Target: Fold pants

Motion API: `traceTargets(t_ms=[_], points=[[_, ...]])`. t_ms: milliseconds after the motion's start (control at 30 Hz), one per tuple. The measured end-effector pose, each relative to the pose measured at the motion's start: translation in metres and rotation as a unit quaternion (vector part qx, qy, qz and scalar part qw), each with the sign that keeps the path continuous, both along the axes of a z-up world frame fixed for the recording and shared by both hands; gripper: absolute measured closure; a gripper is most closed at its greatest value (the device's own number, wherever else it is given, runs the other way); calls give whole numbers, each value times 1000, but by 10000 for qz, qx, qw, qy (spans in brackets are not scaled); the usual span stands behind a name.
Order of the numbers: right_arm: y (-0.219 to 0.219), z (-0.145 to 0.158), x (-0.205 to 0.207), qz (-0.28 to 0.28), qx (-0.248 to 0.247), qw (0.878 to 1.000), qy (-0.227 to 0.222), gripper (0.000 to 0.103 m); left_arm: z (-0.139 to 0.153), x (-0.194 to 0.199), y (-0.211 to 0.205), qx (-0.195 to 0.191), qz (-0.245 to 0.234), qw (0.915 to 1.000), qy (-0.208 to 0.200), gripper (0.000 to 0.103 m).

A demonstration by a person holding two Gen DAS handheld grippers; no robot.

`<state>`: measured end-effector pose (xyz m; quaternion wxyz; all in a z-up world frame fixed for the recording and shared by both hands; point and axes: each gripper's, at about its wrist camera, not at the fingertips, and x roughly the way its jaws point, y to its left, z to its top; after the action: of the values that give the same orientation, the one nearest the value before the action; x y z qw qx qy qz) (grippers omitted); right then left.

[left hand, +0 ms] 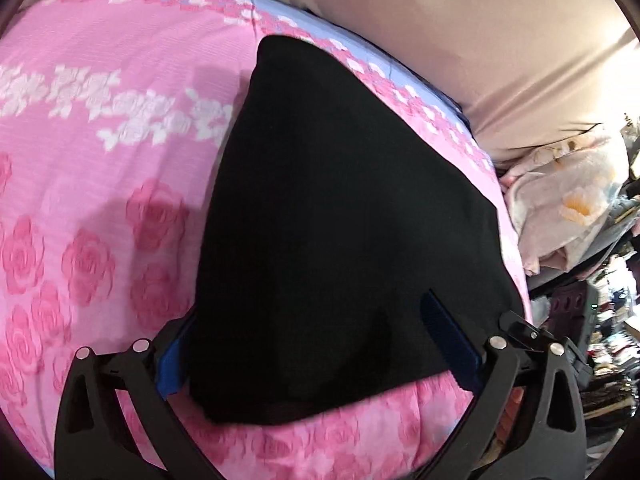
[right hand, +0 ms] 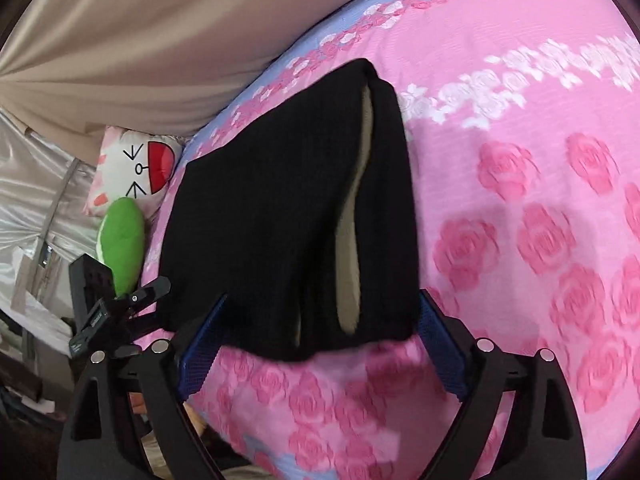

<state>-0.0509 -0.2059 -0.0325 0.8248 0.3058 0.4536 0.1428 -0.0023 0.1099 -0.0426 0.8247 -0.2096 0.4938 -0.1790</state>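
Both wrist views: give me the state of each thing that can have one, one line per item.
black pants: folded into a compact stack, lying flat on the bedspread, beige lining showing at one fold.
left gripper: open, jaws either side of the pants' near edge.
right gripper: open, jaws wide at the pants' near edge.
pink rose bedspread: spread flat.

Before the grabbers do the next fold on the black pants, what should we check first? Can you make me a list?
1. Pants lie on the pink bedspread: ok.
2. Left gripper open, pads apart at the near edge: ok.
3. Right gripper open, not pinching cloth: ok.
4. Fold is tidy: not ok, the beige lining shows in a gap in the right wrist view.
5. Pillow and green toy clear of the pants: ok.
6. Far edges line up: cannot tell.
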Motion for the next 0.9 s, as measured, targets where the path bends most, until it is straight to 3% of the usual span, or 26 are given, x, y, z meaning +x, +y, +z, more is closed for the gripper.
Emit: traceTargets(t_ms=[200, 233, 267, 333, 367, 433, 500, 633, 733, 800, 900], points=[[-2, -8, 40, 164, 485, 9986, -146, 12, 0, 33, -8, -164, 12, 9998, -78, 5], [-4, -9, 44, 210, 571, 9980, -199, 16, 0, 37, -10, -191, -50, 9998, -95, 5], [-5, -9, 47, 209, 618, 9976, -217, 31, 0, 42, -12, -225, -126, 9996, -118, 5], [-5, -12, 51, 222, 685, 9972, -183, 54, 1, 45, -12, -229, -161, 9996, -103, 21], [-7, -14, 50, 178, 856, 9960, -179, 58, 2, 43, -9, -138, -131, 9998, -44, 49], [-6, -7, 42, 151, 791, 9964, -279, 61, 5, 37, 1, -424, -169, 9990, 17, 63], [1, 7, 29, 194, 807, 9956, -423, 62, 14, 26, 5, -452, -274, 9986, 11, 67], [5, 24, -9, 303, 760, 9957, -423, 61, 30, -17, -1, -168, -675, 9976, 45, 67], [4, 13, -38, 288, 792, 9964, -126, 60, 26, -36, -1, -26, -765, 9969, 165, 64], [5, -5, -50, 147, 592, 9980, 136, 57, 13, -40, -6, 203, -712, 9969, 260, 56], [-1, -20, -50, 59, 886, 9960, 85, 54, -1, -41, -5, 56, -534, 9984, 189, 26]])
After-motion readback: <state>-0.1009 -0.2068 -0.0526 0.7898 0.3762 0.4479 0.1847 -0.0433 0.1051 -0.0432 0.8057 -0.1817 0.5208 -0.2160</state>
